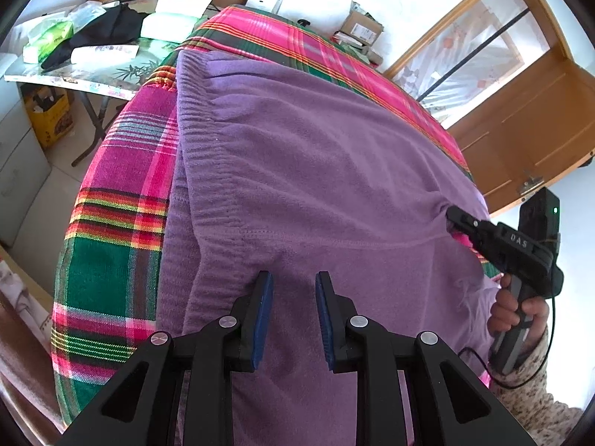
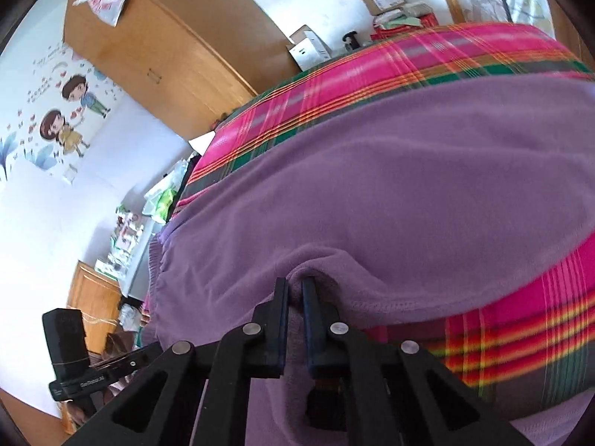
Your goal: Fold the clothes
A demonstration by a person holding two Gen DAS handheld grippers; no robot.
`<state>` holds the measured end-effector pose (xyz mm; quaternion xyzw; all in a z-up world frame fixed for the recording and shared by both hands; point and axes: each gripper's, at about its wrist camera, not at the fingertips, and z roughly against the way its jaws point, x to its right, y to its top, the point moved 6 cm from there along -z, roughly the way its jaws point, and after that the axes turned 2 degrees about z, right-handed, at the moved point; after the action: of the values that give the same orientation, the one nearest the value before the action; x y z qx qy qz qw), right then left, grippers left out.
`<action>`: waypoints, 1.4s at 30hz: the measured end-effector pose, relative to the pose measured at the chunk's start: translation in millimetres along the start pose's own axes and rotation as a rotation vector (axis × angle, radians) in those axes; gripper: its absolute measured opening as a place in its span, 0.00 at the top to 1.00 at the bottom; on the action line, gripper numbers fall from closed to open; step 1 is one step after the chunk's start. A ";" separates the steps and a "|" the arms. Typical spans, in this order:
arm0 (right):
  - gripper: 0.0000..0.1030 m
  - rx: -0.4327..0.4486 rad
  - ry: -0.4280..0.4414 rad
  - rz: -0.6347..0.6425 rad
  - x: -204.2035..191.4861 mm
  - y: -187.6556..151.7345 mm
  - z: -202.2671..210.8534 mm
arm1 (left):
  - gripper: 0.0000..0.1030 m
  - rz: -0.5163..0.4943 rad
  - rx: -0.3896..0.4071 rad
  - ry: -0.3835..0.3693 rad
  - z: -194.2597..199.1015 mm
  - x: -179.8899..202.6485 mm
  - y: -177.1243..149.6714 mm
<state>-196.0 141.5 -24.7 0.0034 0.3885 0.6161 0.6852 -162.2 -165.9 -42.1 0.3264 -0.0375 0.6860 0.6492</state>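
Observation:
A purple fleece garment (image 1: 316, 171) with an elastic waistband at its far left lies spread on a bed under a pink, green and red plaid cover (image 1: 111, 193). My left gripper (image 1: 293, 282) hovers open just over the near part of the fleece, nothing between its blue pads. My right gripper (image 1: 455, 217), held by a hand at the right, is shut on the garment's right edge. In the right wrist view the right gripper (image 2: 295, 286) pinches a bunched fold of the purple fleece (image 2: 390, 193), with the left gripper's handle (image 2: 70, 353) at lower left.
A folding table (image 1: 74, 70) with bags, a black cloth and white boxes stands left of the bed. Cardboard boxes (image 1: 360, 28) sit beyond the bed's far end. A wooden door (image 1: 520, 111) is to the right, a wooden wardrobe (image 2: 156, 48) at the back.

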 end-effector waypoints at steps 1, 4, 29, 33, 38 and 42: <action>0.93 -0.006 -0.006 0.019 -1.7 1.3 -2.2 | 0.76 -0.001 0.002 0.000 0.0 0.1 -0.1; 0.91 -0.034 -0.016 0.063 -5.4 1.4 -9.2 | 0.76 0.001 0.004 0.000 0.1 0.0 -1.0; 0.80 0.116 -0.080 0.101 2.5 -57.7 104.6 | 0.76 0.041 0.049 0.056 35.6 -14.2 -20.3; 0.79 0.141 -0.096 0.138 -4.1 -69.0 128.0 | 0.76 0.052 0.075 0.069 54.5 -20.5 -33.0; 0.78 0.201 -0.104 0.162 -13.9 -76.2 157.8 | 0.76 0.062 0.101 0.073 73.3 -25.9 -49.5; 0.77 0.222 -0.103 0.206 -30.1 -83.4 169.8 | 0.76 0.076 0.111 0.068 84.8 -30.6 -63.3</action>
<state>-32.8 176.4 69.5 0.1506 0.4164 0.6355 0.6326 -72.1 -223.0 -14.4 0.3370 0.0103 0.7218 0.6044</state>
